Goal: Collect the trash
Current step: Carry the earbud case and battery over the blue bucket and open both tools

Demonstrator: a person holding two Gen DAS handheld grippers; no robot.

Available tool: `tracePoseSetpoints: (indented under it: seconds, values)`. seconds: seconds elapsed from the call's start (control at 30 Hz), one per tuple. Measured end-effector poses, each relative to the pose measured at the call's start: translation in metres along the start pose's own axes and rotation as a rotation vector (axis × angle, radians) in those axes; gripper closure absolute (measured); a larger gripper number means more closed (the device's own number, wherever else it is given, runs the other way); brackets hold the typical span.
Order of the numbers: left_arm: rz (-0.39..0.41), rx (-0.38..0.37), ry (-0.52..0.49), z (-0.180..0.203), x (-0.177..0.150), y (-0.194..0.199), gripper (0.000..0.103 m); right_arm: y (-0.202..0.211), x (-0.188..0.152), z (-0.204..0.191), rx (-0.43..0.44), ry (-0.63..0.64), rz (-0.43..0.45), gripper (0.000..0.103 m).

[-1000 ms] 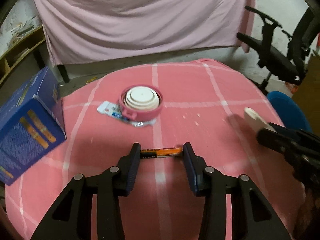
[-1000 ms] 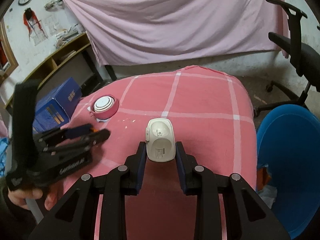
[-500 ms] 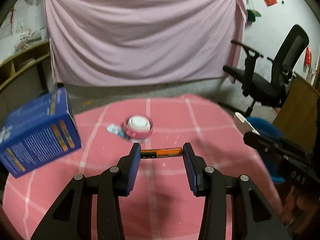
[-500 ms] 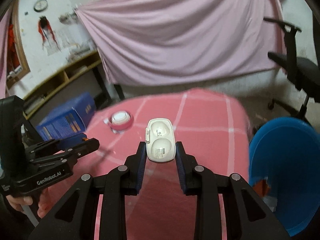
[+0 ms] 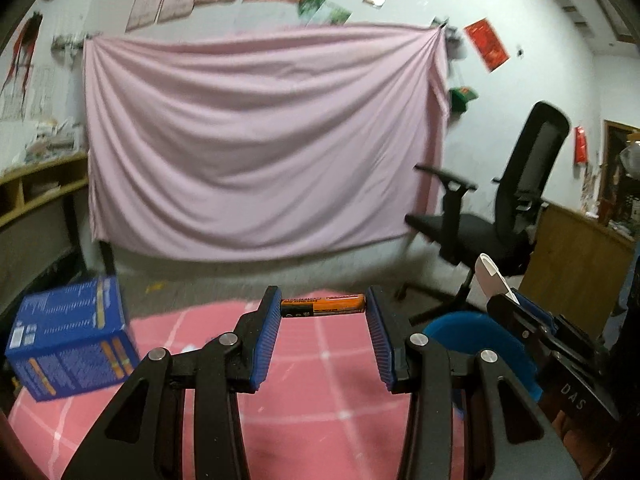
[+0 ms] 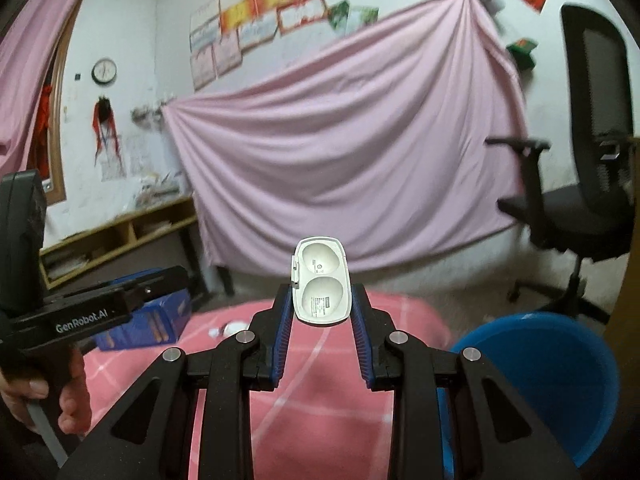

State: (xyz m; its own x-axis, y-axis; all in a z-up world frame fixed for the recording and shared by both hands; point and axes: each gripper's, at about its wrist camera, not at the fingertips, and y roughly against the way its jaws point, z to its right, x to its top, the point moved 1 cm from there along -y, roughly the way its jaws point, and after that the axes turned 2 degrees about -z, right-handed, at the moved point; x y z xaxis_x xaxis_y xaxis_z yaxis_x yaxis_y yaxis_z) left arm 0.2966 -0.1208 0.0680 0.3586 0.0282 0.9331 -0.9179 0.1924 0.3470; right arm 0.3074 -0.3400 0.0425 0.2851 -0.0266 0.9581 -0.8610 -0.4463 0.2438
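Both grippers have lifted and tilted up since a second ago, so the pink checked surface (image 5: 320, 392) sits lower in both views and the back wall fills the frame. Left gripper (image 5: 323, 307) jaws clamped end to end on the orange-and-black cylindrical battery (image 5: 322, 306), held above the surface; right gripper (image 6: 321, 300) jaws closed on the white plastic two-well case (image 6: 321, 287), upright. Blue round plastic bin (image 6: 544, 376) sits right of the surface, blue cardboard box (image 5: 70, 336) at left.
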Motion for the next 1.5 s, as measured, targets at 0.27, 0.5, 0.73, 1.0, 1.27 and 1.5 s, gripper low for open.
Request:
tracePoseSetpoints:
  seconds: [0.27, 0.5, 0.73, 1.0, 1.27, 1.5]
  values:
    - [0.131, -0.084, -0.028, 0.038, 0.003, 0.012, 0.065, 0.039, 0.007, 0.016, -0.068, 0.014, 0.152, 0.077]
    - [0.138, -0.192, -0.061, 0.081, 0.004, -0.001, 0.066, 0.071, 0.001, 0.047, -0.161, -0.011, 0.189, 0.077]
    - [0.073, -0.247, -0.121, 0.129, -0.011, -0.021, 0.065, 0.081, -0.012, 0.09, -0.247, -0.118, 0.125, 0.077]
    - [-0.098, -0.324, -0.086, 0.159, -0.022, -0.061, 0.065, 0.084, -0.03, 0.127, -0.306, -0.193, 0.021, 0.077]
    - [-0.249, -0.342, -0.027, 0.165, -0.03, -0.094, 0.065, 0.072, -0.041, 0.149, -0.314, -0.273, -0.069, 0.077]
    - [-0.365, -0.356, 0.035, 0.162, -0.04, -0.11, 0.065, 0.068, -0.048, 0.155, -0.322, -0.295, -0.122, 0.076]
